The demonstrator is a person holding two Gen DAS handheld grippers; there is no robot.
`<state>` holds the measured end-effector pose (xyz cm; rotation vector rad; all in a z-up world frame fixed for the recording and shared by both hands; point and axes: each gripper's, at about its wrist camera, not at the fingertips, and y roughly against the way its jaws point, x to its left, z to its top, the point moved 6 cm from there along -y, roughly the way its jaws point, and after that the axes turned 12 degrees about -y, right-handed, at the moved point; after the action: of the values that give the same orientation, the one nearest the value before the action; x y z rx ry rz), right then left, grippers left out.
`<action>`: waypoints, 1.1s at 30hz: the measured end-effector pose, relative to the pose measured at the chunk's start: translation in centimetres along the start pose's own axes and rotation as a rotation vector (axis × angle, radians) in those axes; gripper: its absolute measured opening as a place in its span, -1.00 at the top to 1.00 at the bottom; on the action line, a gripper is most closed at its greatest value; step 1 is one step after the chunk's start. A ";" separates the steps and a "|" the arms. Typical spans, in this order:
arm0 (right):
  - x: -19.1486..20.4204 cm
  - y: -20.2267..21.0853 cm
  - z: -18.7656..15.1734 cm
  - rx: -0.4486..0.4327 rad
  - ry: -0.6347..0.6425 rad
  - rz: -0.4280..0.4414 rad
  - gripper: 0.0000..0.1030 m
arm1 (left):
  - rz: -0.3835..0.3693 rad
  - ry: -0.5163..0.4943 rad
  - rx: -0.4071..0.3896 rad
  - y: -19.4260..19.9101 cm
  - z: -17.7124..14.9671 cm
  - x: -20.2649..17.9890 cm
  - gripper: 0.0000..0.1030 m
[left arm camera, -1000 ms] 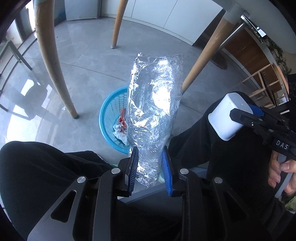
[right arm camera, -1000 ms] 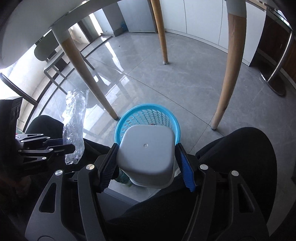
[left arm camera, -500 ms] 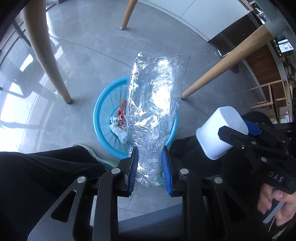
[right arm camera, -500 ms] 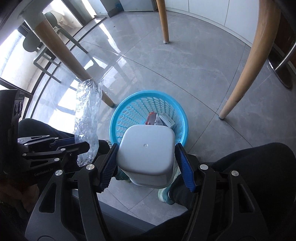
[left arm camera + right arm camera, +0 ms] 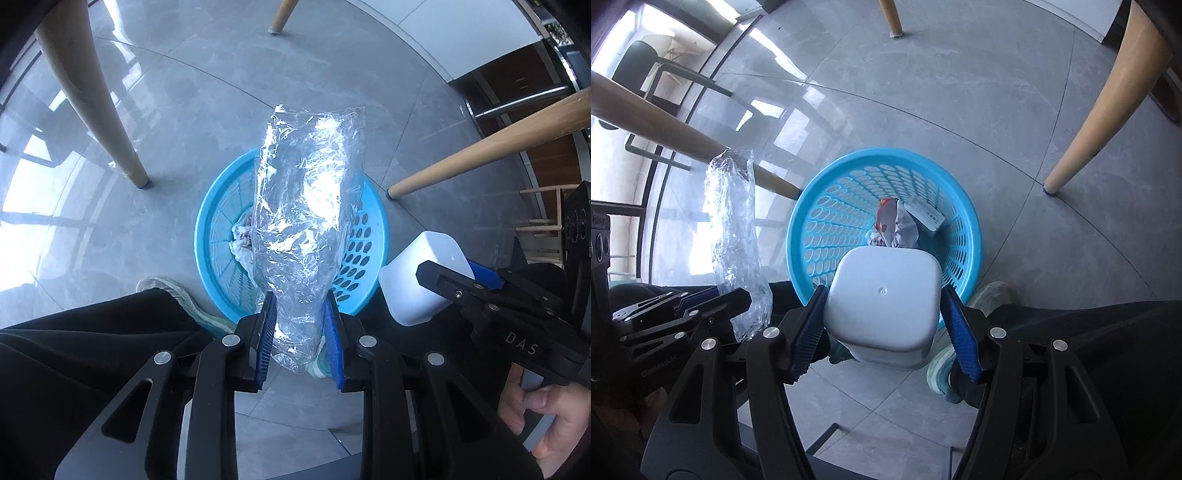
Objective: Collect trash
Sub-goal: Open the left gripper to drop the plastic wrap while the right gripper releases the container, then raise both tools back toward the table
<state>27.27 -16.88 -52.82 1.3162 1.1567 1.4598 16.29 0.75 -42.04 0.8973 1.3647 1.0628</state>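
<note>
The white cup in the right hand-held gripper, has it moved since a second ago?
Yes. The white cup has come down toward the blue basket.

Glossy grey tiled floor, thin dark joint lines, bright window glare at left. Tapered light-wood furniture legs: one upper left, one slanting in from right, one at right. White wall panels beyond. Dark wood cabinet with metal rail. Black metal-framed chair by window.
</note>
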 end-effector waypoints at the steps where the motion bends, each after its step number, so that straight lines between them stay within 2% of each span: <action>1: -0.1 -0.1 0.0 0.002 -0.005 0.001 -0.13 | -0.002 0.001 0.002 -0.1 0.1 0.0 0.52; 4: -0.2 -0.3 0.2 0.009 -0.018 0.011 -0.14 | -0.017 0.004 -0.008 -0.3 0.4 0.2 0.39; 6: -0.2 -0.5 0.2 0.022 -0.025 0.021 -0.16 | -0.034 0.011 -0.029 -0.3 0.7 0.4 0.15; 7: -0.3 -0.6 0.2 0.029 -0.026 0.024 -0.24 | -0.033 0.017 -0.042 0.0 0.8 0.6 0.00; 9: -0.4 -0.5 0.2 0.028 -0.026 0.015 -0.32 | -0.032 0.033 -0.061 0.0 0.9 0.9 -0.03; 15: -0.1 0.0 -0.2 0.013 -0.010 0.002 -0.32 | -0.012 0.052 -0.073 0.5 0.9 1.0 -0.02; 22: 0.3 2.6 -0.8 -0.047 0.040 -0.022 -0.43 | 0.021 0.062 -0.108 2.7 0.1 1.1 -0.03; 30: 0.4 7.0 -2.9 -0.111 0.063 0.020 -0.56 | 0.037 0.048 -0.167 5.9 -2.2 0.6 -0.13; 33: 0.6 9.5 -4.2 -0.145 0.087 0.063 -0.70 | 0.063 0.024 -0.184 7.0 -2.9 0.3 -0.17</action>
<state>23.05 -18.90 -43.58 1.2086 1.0511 1.6289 12.97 2.83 -35.61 0.7978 1.2427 1.2296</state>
